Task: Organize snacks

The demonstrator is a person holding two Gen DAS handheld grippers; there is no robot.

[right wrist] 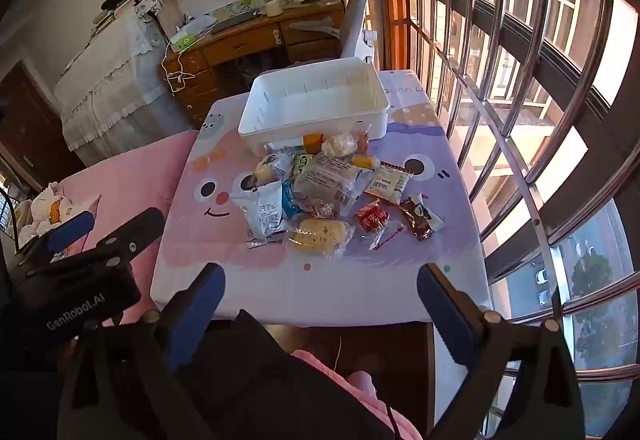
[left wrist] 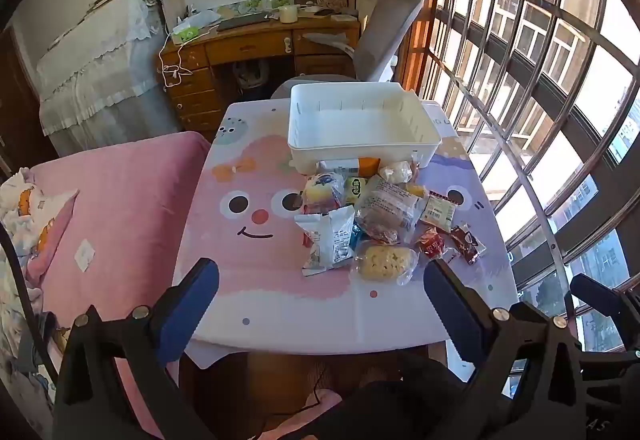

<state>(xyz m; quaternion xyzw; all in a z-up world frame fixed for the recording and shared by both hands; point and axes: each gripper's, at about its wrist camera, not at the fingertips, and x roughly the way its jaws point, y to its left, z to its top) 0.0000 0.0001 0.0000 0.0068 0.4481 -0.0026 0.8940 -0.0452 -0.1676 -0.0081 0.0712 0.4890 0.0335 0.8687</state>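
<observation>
Left gripper (left wrist: 322,304) wide, snacks (left wrist: 380,216) beyond

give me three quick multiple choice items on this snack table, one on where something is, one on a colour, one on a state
1. Where does the white bin stand relative to the snack pile?
A. at the far side of it
B. on the near table edge
C. on the pink bed

2. What colour are the pads on the claw fingers?
A. red
B. blue
C. green

3. What state is the white bin in?
A. full of snacks
B. tipped on its side
C. upright with no snacks inside

Key:
1 A: the bin sits beyond the packets, toward the desk.
2 B: both the left claw and the right claw show blue pads.
3 C: its bare white floor shows, and all packets lie on the tablecloth.
</observation>
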